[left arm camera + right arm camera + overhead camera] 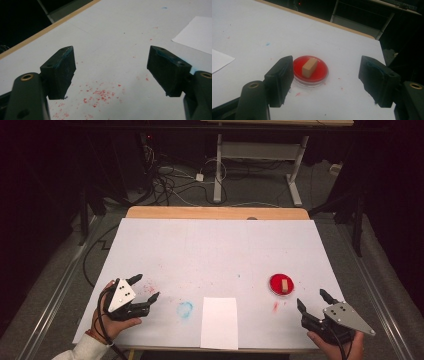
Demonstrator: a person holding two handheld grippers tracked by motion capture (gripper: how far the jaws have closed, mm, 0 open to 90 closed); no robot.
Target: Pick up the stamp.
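On the surface's [215, 240] near left, the left gripper [146, 289] hovers with jaws wide and empty, over red specks [100, 95]. Next come a blue smudge [184, 309] and a white sheet [219, 321] at the near edge. Farther right sits a red dish [280, 284] with a tan block [309, 66] in it, untouched. Just near of it, the right gripper [313, 300] gapes wide, aimed at the dish; the grasp seems yet to begin.

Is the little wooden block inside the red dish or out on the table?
Inside. The wooden block lies on its side on the red dish, within its rim.
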